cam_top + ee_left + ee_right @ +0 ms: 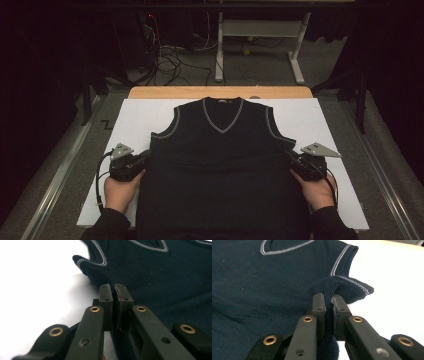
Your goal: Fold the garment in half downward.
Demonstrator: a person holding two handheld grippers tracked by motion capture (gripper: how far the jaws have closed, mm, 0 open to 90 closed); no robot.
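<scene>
Dark knit vest pinched at both side edges

Nearest, the left gripper (145, 159) has its jaws closed on the vest (220, 165) at its left side seam, and the right gripper (291, 161) clamps the opposite seam just below the armhole. Beyond them the vest lies flat on the white sheet (135, 117) covering the desk (150, 92), collar farthest away.
</scene>
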